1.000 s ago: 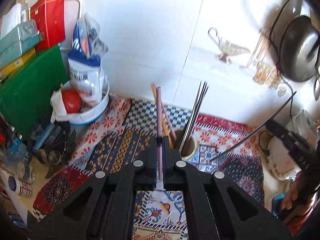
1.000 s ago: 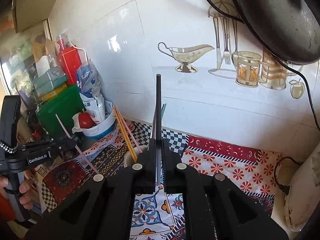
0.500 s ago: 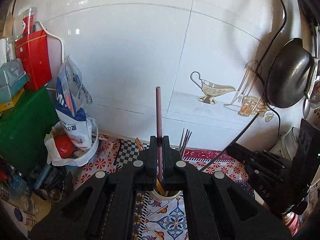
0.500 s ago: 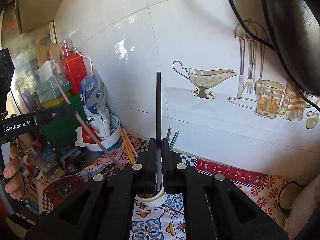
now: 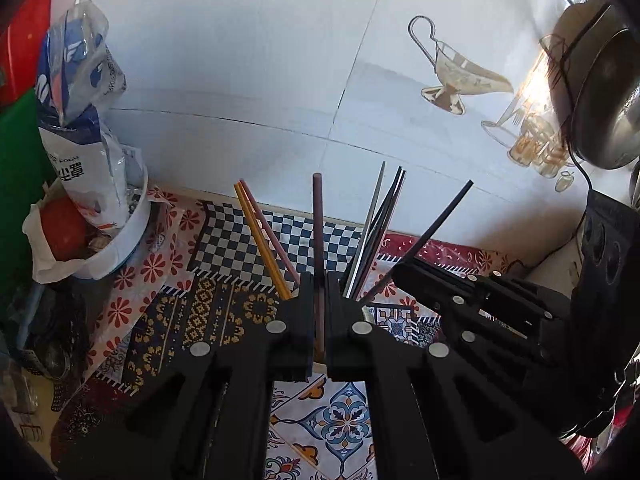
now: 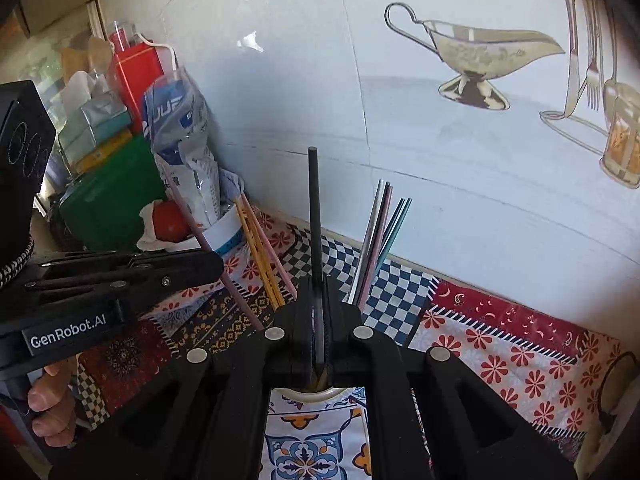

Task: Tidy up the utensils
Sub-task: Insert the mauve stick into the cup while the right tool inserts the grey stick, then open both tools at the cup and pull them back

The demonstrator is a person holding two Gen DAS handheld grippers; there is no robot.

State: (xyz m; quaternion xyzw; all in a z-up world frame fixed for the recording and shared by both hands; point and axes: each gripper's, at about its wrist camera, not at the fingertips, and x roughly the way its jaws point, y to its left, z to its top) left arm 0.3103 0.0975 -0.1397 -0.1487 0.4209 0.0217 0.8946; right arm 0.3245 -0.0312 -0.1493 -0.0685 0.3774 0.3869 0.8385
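My left gripper is shut on a pink chopstick that stands upright over a white cup. My right gripper is shut on a black chopstick, also upright over the cup. The cup holds yellow and pink chopsticks leaning left and dark and silver chopsticks leaning right. The cup is mostly hidden behind the fingers. The right gripper with its black chopstick shows at the right of the left wrist view. The left gripper shows at the left of the right wrist view.
A patterned cloth covers the counter. A white bowl with a red object and a blue-white bag stands at the left by a green box. The tiled wall is close behind. A dark pan hangs at the right.
Both grippers have tilted down and moved in over the cup, each still holding its chopstick. The cup's chopsticks now look closer.
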